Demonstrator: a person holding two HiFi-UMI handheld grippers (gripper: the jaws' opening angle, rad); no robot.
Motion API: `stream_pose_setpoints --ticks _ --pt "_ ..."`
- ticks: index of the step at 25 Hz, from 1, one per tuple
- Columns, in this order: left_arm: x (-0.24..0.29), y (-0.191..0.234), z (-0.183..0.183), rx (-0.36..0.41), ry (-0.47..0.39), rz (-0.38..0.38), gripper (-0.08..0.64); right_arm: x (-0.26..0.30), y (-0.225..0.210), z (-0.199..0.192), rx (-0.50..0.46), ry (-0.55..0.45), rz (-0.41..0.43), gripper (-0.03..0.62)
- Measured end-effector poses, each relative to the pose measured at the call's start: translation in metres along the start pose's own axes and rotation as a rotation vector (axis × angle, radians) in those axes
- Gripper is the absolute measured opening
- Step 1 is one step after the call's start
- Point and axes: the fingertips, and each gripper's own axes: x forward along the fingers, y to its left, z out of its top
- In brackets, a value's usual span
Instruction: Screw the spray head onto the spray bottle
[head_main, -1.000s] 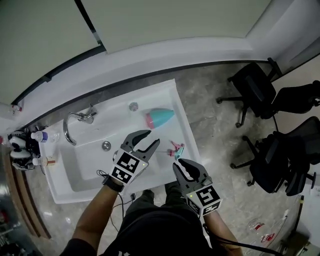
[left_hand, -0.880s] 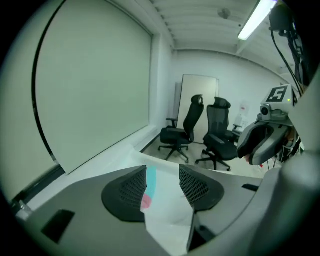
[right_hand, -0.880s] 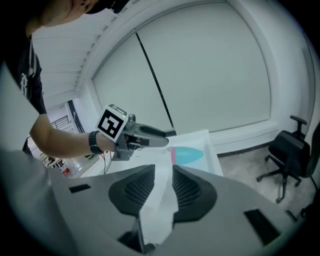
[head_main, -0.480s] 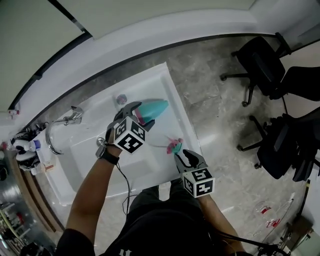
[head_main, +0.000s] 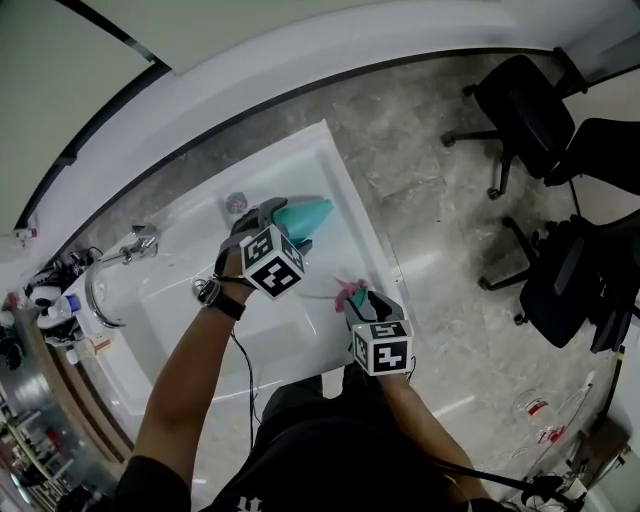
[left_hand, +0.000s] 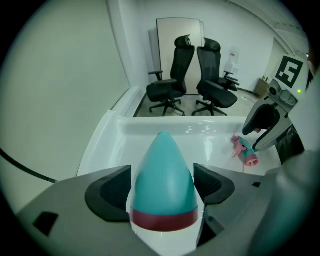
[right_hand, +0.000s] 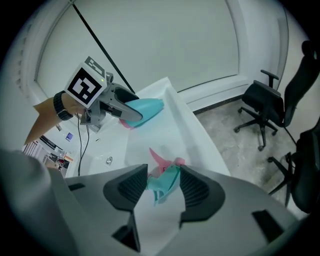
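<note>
Currently both pick-ups are in hand and the threading has not yet begun. The left gripper (head_main: 265, 222) has a pad on each flank of the spray bottle (left_hand: 162, 170), just above its dark red band. The bottle lies on its side on the white worktop (head_main: 150, 300), pointed end away from me. The right gripper (head_main: 362, 300) has its jaws drawn in on the spray head (right_hand: 162, 182), which lies near the worktop's right edge, and both pads appear to touch its teal and pink body. To do this step well, I confirm that each grip is firm before lifting, because the bottle tapers and could, in my judgement, slide out of the pads toward its narrow end. I then raise both parts clear of the worktop and bring the bottle opening to face the collar of the head. I align the two axes before any rotation, since a tilted start is likely to cross the thread. Which end of the bottle carries the opening I cannot tell from these views. Compared with one second earlier, both grippers have moved forward. They then hung open short of the two parts, which lay free. Half a second earlier the left gripper was already at the bottle, and the right was just reaching the head.
</note>
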Motion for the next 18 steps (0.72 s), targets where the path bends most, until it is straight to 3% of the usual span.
stream_pose_setpoints --ticks 5,18 --pt "0.007 0.002 -0.006 0.018 0.026 0.003 0.374 0.007 -0.004 0.004 0.008 0.027 -0.036 0.179" --pt "0.03 -0.001 -0.019 0.186 0.161 0.032 0.428 0.025 -0.011 -0.005 -0.022 0.132 -0.111 0.179"
